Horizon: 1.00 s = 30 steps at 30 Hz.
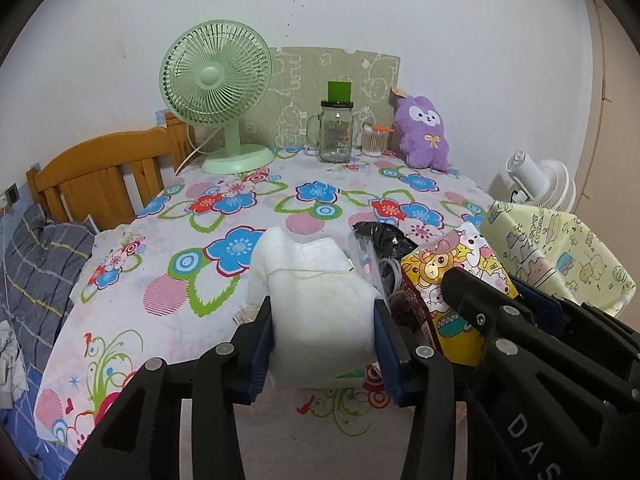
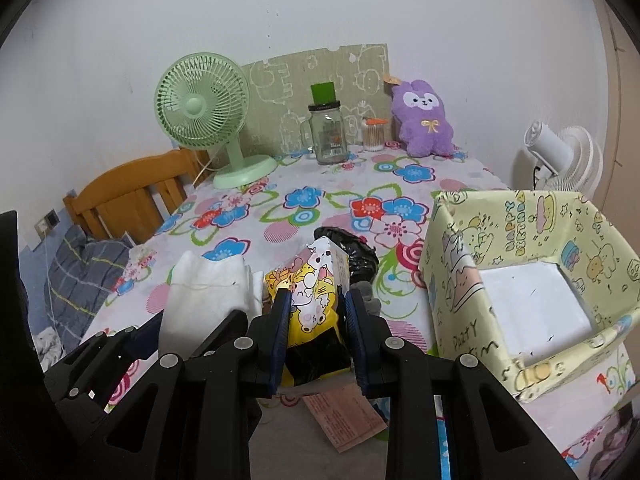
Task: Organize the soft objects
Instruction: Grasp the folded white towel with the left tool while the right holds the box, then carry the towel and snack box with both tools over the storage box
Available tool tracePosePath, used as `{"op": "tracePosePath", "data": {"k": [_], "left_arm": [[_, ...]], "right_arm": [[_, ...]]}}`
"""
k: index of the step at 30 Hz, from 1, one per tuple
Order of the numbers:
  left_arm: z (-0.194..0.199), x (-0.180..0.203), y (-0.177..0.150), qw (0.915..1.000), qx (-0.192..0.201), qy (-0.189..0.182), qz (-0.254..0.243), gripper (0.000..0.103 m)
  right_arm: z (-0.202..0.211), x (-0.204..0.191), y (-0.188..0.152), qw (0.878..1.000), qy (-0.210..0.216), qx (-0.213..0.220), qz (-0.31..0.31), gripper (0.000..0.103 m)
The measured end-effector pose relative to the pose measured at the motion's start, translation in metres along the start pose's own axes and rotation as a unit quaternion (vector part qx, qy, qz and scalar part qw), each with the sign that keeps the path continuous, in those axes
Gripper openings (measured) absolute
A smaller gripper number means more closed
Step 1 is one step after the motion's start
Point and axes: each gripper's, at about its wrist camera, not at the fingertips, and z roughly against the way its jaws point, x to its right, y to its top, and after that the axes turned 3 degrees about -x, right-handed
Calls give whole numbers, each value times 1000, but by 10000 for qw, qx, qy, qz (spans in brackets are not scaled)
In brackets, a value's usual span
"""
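My left gripper [image 1: 324,340] is shut on a white folded cloth [image 1: 308,288], held just above the flowered tablecloth [image 1: 208,240]. Close on its right, my right gripper [image 2: 316,320] is shut on a yellow cartoon-printed packet [image 2: 316,292], also lifted off the table. Behind the packet lies a crumpled black bag [image 2: 352,252] with a grey soft item [image 2: 366,296] beside it. An open box [image 2: 452,264] wrapped in pale yellow cartoon paper stands to the right, its white floor bare. A purple plush toy [image 2: 424,120] sits upright at the back wall.
At the back stand a green desk fan [image 1: 216,92], a glass mug jar [image 1: 336,132] with a green lid and a cotton swab pot [image 1: 374,142]. A white fan [image 2: 560,152] is past the right edge, a wooden headboard [image 1: 96,176] on the left.
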Motion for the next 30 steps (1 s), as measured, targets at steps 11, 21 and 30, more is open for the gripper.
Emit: {"op": "tracePosePath", "data": {"k": [11,21,30], "left_arm": [[23,4,18,9999,128,80,40,46],[46,11,35,9994,327,138,-9,46],[58,28,45,9988,454,165,-49,46]], "right_arm": [[22,-2,17,9999,85,81,59,30],[46,0,35,9995,161,259,80,30],[62,12,47,9990,199,373,114,30]]}}
